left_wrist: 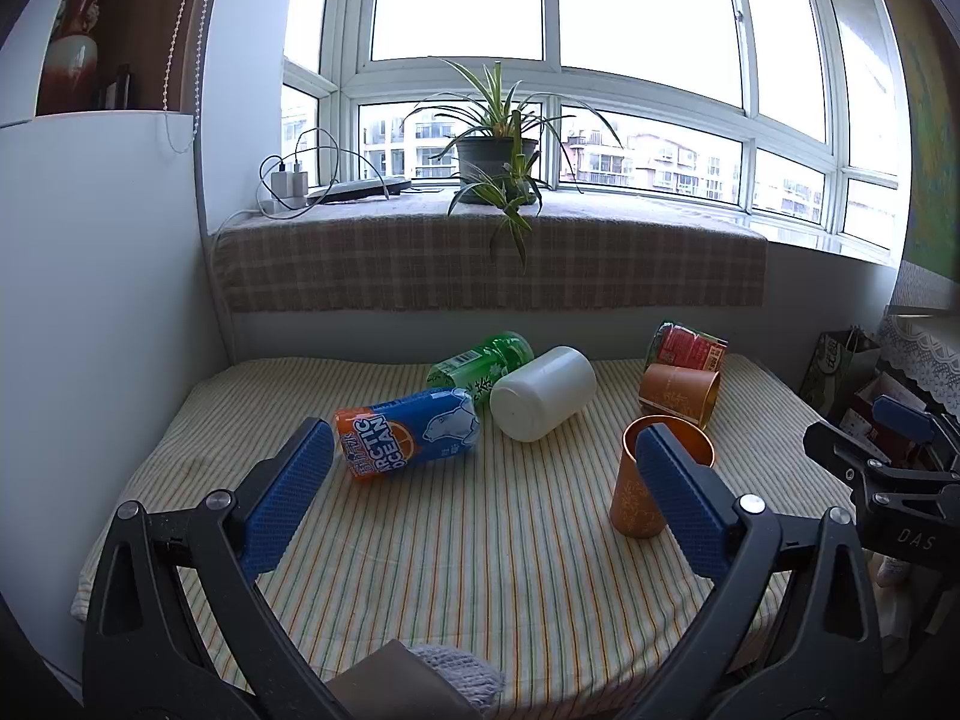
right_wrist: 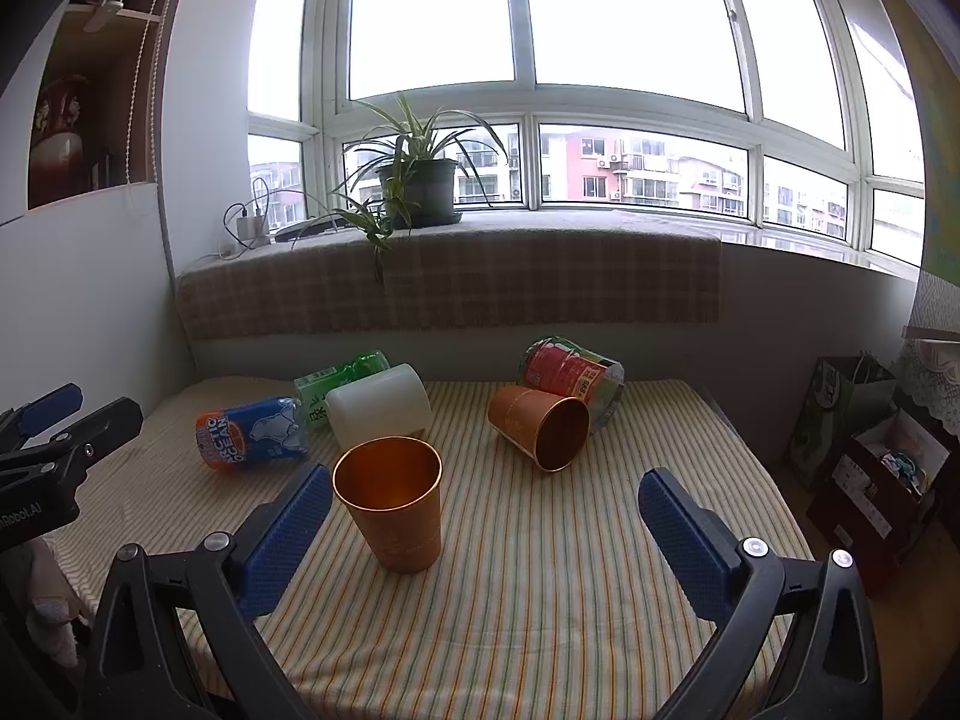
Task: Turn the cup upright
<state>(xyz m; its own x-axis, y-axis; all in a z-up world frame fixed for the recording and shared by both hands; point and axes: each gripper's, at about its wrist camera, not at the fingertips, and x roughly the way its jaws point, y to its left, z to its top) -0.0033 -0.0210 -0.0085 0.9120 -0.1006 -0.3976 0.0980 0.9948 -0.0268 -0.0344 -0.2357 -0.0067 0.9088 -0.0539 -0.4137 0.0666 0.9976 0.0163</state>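
Note:
An orange cup point(right_wrist: 393, 504) stands upright on the striped cloth, mouth up; in the left wrist view it point(left_wrist: 630, 498) shows partly behind my right finger pad. A second orange cup point(right_wrist: 540, 426) lies on its side farther back, mouth toward me; it also shows in the left wrist view point(left_wrist: 678, 393). My left gripper point(left_wrist: 483, 450) is open and empty, above the cloth's near part. My right gripper point(right_wrist: 485, 498) is open and empty, with the upright cup just inside its left finger, apart from both pads.
A blue and orange can point(left_wrist: 408, 441), a green bottle point(left_wrist: 480, 363), a white jar point(left_wrist: 543, 393) and a red-labelled bottle point(right_wrist: 570, 375) lie on the cloth. A potted plant point(left_wrist: 495, 162) stands on the plaid-covered sill. Bags and boxes point(right_wrist: 870, 468) are at the right.

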